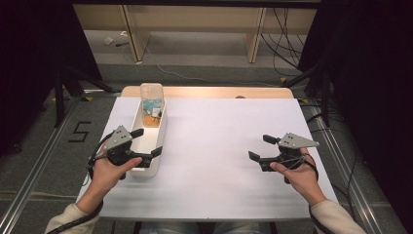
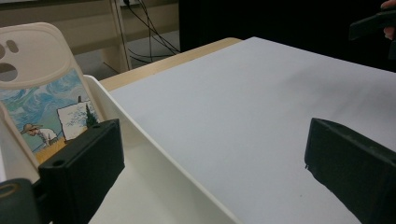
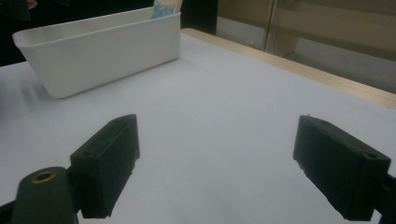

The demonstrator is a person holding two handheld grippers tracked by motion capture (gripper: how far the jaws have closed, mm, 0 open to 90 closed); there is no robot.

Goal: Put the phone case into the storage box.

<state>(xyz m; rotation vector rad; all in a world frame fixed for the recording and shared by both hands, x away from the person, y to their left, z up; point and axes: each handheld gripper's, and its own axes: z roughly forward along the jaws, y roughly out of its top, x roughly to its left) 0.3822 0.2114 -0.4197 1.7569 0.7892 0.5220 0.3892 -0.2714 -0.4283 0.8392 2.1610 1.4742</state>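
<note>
1. White tray [image 1: 146, 146]: long, narrow plastic bin, L side of the table [image 1: 219, 161], long axis running away from the person. Seen side-on in right gripper view [image 3: 93, 51], far end at upper right there.
2. Phone case [image 1: 151, 100]: cream, painted picture (blue sky, figure in hat, easel) on lower part, camera cut-outs at top. Stands upright at far end of tray, leaning on its end wall, top sticks above rim. Close-up in left gripper view [image 2: 39, 88].
3. Left gripper [image 1: 145, 142]: held in left hand [image 1: 109, 170] at near end of tray. Jaws wide apart, straddling tray's right wall – one jaw over tray interior, other outside over table. Nothing pinched; can't tell whether a jaw touches the tray.
4. Right gripper [image 1: 259, 147]: held in right hand [image 1: 297, 170], R side of table, well apart from tray. Jaws spread wide, nothing btwn them, pointing toward tray.
5. Table: white sheet, wood edge at far side.
</note>
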